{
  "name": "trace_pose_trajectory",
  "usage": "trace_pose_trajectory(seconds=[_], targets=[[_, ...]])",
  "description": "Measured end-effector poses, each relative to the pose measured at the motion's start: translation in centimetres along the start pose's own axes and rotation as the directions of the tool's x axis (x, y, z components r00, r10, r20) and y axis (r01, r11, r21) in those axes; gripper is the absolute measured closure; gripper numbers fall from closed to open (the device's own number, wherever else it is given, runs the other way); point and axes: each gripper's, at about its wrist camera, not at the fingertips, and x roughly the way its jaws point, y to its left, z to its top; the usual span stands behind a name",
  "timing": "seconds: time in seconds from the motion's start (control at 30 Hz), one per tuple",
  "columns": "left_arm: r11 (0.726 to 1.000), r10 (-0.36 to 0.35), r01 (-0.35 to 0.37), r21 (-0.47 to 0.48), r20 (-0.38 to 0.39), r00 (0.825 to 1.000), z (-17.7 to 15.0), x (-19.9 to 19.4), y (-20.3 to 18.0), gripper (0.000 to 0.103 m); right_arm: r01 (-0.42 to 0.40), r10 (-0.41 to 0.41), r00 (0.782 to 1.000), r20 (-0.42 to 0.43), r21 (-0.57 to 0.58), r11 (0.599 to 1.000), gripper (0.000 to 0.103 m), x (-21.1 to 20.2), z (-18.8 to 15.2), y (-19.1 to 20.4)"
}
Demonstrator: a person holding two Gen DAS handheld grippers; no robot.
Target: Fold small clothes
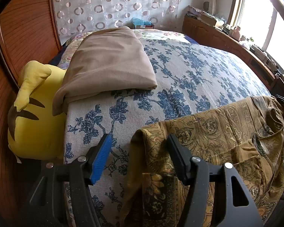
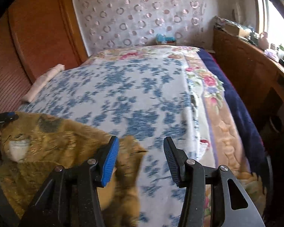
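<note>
A brown, gold-patterned garment (image 1: 217, 132) lies spread along the near edge of the bed. My left gripper (image 1: 139, 138) is open over its left corner. The folded cloth edge sits between the jaws beside the black finger (image 1: 177, 155), and the blue pad (image 1: 102, 157) is over bare bedspread. In the blurred right wrist view the same garment (image 2: 47, 145) fills the lower left. My right gripper (image 2: 140, 139) is open, with a cloth corner lying by its blue pad (image 2: 109, 162) and not pinched. The left gripper's tip (image 2: 5, 117) shows at the far left.
The bed has a white bedspread with blue flowers (image 1: 179, 75). A folded beige blanket (image 1: 108, 62) and a yellow plush toy (image 1: 34, 113) lie at its left side. A wooden sideboard (image 1: 227, 39) with clutter runs along the right under the window. A wooden panel (image 1: 28, 28) stands on the left.
</note>
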Motion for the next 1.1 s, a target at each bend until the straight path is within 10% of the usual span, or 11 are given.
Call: trace_pose_trajectory(seconds=[0.23, 0.47, 0.67, 1.1], targets=[[1.0, -0.01, 0.01, 0.015, -0.017, 1.0, 0.1, 0.2, -0.6, 0.041, 0.014, -0.015, 0.998, -0.065, -0.022, 1.0, 0.052, 1.3, -0.7, -0.1], [0.997, -0.028, 0.031, 0.074, -0.033, 0.999, 0.4, 0.2, -2.4, 0.066, -0.027, 0.025, 0.994, -0.103, -0.019, 0.999, 0.052, 2.6, 0.8, -0.2], [0.997, -0.036, 0.033, 0.068, 0.052, 0.998, 0.3, -2.6, -3.5, 0.092, -0.098, 0.089, 0.99, -0.111, -0.074, 0.992, 0.09, 2.0, 0.6, 1.0], [0.989, -0.131, 0.08, 0.125, 0.48, 0.867, 4.0, -21.3, -7.9, 0.093, -0.074, 0.125, 0.951, 0.283, -0.185, 0.98, 0.093, -14.7, 6.1, 5.8]])
